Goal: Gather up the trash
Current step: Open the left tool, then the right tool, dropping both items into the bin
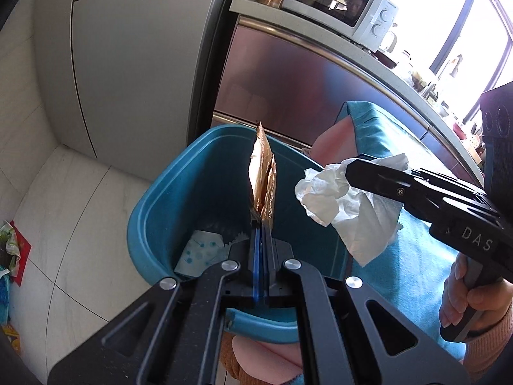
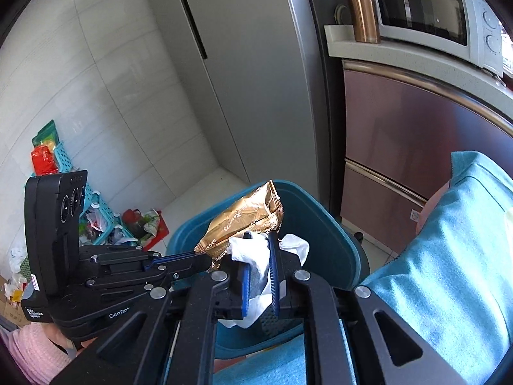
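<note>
Left wrist view shows your left gripper (image 1: 261,221) pinching the gold wrapper (image 1: 263,183) by its lower edge, jaws nearly together, above the blue bin (image 1: 166,192). Your right gripper (image 2: 259,250) clamps the crumpled white tissue (image 2: 253,256) between narrow jaws, over the bin's near rim. A printed wrapper (image 1: 200,250) lies in the bin's bottom.
</note>
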The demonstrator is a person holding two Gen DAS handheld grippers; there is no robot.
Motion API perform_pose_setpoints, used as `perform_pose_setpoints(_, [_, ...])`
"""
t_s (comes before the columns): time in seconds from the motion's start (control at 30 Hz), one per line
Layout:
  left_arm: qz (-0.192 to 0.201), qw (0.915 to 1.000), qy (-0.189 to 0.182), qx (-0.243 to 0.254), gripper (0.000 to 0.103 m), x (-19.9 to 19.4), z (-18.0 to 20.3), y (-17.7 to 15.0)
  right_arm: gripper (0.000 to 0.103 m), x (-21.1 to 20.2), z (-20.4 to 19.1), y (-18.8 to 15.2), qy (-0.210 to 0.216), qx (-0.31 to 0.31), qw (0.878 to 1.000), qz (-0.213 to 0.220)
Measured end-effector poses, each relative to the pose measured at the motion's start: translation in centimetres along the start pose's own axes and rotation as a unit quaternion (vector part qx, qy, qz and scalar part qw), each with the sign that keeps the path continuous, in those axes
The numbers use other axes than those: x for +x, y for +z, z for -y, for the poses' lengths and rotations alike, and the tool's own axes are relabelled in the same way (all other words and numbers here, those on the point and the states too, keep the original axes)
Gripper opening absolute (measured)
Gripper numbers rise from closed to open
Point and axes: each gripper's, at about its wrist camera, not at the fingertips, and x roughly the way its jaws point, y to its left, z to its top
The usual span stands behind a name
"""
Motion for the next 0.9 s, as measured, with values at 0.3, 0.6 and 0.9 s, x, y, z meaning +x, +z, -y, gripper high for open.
perform_pose_setpoints(0.3, [-0.017,0.9999,0.002,-0.004,0.003,3.2,-0.1,0.4,0.023,0.5,1.6,-0.3,-0.005,0.036,0.999,-0.007])
perform_pose_setpoints(0.6, [0.003,1.0,0.003,-0.006,0.003,2.1,0.3,0.1,0.029,0.0,2.4,-0.4,-0.001,0.046,0.999,0.005])
perform_pose_setpoints(0.9, [0.049,0.9985,-0.021,0.009,0.021,-1.8,1.9,-0.5,0.031,-3.7,2.2,-1.4,0.011,0.043,0.998,0.038])
